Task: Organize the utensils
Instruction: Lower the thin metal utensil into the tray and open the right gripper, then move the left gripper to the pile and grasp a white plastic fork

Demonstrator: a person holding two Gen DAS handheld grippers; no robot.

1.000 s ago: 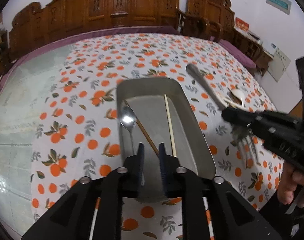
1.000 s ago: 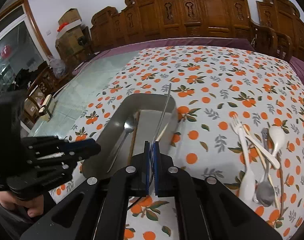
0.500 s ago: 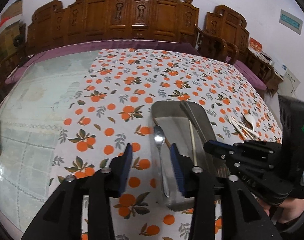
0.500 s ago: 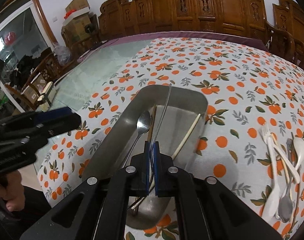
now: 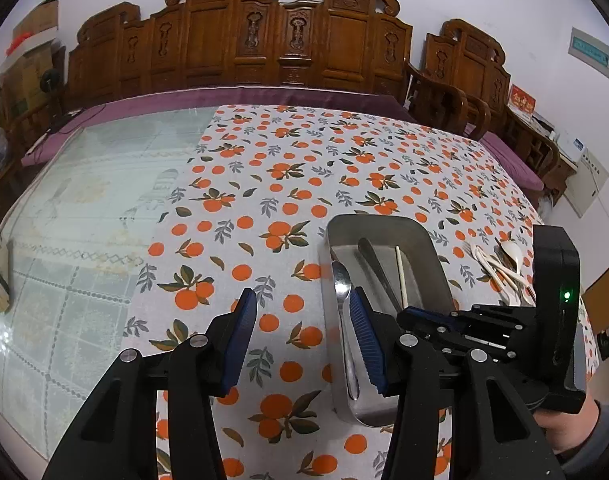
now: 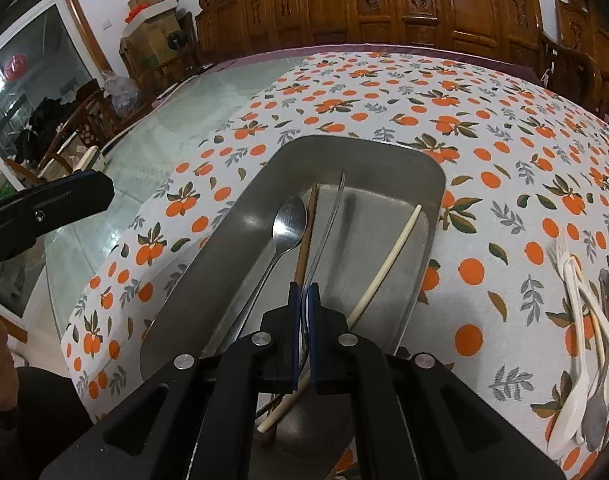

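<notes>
The right gripper (image 6: 303, 296) is clamped on a metal fork (image 6: 324, 232), its blue pads closed edge-on against the handle, which runs forward and down into the steel tray (image 6: 432, 184); whether the far end touches the tray floor cannot be told. The tray sits on an orange-print tablecloth (image 6: 484, 152) and holds, side by side along its length, a metal spoon (image 6: 288, 224) bowl-up at the left, a brown chopstick (image 6: 306, 236) just beside it, and a pale chopstick (image 6: 388, 260) lying diagonally toward the right wall. The left gripper (image 5: 302, 340) hangs over the cloth at the tray's left edge with jaws apart and nothing between them; they have just been opening. Its right pad (image 5: 364, 340) overlaps the spoon in that view, but contact cannot be confirmed. A loose pile of unsorted utensils (image 6: 584, 320), white plastic forks and spoons mixed with metal pieces, lies on the cloth well to the right of the tray. Bare glass tabletop (image 5: 76, 208) extends left of the cloth, with carved wooden chairs (image 5: 284, 36) behind.
</notes>
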